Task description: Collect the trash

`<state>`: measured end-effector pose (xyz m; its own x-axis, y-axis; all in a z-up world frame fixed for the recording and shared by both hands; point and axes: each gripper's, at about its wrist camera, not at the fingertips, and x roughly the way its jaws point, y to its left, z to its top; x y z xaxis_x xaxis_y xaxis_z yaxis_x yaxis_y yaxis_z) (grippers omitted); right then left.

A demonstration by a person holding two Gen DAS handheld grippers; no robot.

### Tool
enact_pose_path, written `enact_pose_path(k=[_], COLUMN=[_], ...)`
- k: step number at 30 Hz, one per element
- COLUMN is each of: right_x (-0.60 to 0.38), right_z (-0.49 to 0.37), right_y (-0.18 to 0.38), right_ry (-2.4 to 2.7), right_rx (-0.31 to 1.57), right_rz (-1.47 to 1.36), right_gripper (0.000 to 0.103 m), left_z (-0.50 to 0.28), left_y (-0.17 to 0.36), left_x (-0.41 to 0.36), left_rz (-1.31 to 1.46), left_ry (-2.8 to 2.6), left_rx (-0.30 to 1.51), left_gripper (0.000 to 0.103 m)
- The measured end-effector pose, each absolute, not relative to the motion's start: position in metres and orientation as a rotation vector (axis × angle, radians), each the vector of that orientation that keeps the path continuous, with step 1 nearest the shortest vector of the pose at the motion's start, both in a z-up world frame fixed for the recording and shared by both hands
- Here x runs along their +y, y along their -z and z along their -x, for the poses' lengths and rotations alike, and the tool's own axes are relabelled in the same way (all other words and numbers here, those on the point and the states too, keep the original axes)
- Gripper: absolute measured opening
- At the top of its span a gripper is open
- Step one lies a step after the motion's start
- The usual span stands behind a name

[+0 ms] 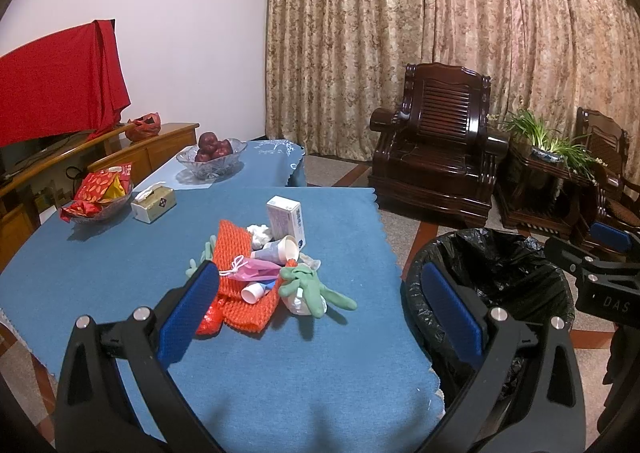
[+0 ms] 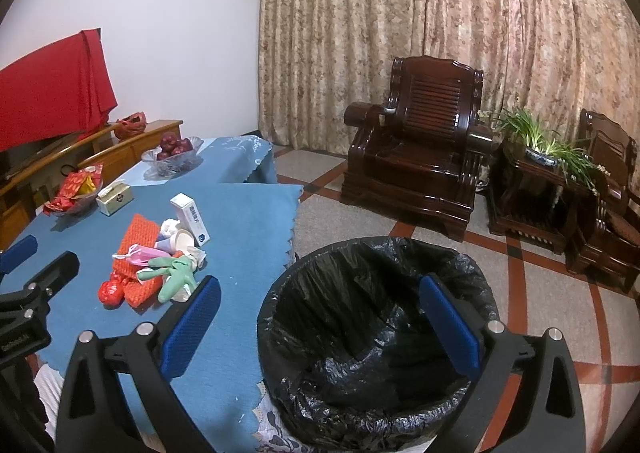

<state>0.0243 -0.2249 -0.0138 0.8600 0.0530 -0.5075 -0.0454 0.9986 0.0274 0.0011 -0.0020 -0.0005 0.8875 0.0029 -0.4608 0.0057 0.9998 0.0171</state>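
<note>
A pile of trash lies on the blue tablecloth (image 1: 280, 373): an orange foam net (image 1: 236, 253), a green glove (image 1: 308, 285), a white carton (image 1: 286, 219), a paper cup (image 1: 288, 249), a pink mask (image 1: 256, 271) and crumpled tissue (image 1: 260, 233). The pile also shows in the right wrist view, with the net (image 2: 138, 237) and glove (image 2: 172, 273). A bin with a black bag (image 2: 376, 337) stands on the floor right of the table; it also shows in the left wrist view (image 1: 500, 277). My left gripper (image 1: 320, 313) is open and empty, just short of the pile. My right gripper (image 2: 320, 329) is open and empty above the bin.
A glass bowl of red fruit (image 1: 212, 157), a bowl of red snack packets (image 1: 100, 197) and a tissue box (image 1: 154, 205) stand at the table's far left. Dark wooden armchairs (image 1: 436, 157) and a potted plant (image 1: 548, 141) stand by the curtain. A wooden cabinet (image 1: 120, 153) runs along the left wall.
</note>
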Motion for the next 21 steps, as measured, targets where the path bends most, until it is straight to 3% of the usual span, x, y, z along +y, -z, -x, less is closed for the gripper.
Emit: enact_pose_path(k=[21], right_x=[-0.2222], right_z=[-0.0254], right_y=[0.0134], right_ry=[-0.047], right_rx=[0.531], right_rz=[-0.016], right_gripper=[0.097], left_z=[-0.0031], left_y=[0.0026], left_x=[0.0037], left_rz=[-0.020], left_ry=[-0.001], left_rx=[0.477], left_gripper=[0.098])
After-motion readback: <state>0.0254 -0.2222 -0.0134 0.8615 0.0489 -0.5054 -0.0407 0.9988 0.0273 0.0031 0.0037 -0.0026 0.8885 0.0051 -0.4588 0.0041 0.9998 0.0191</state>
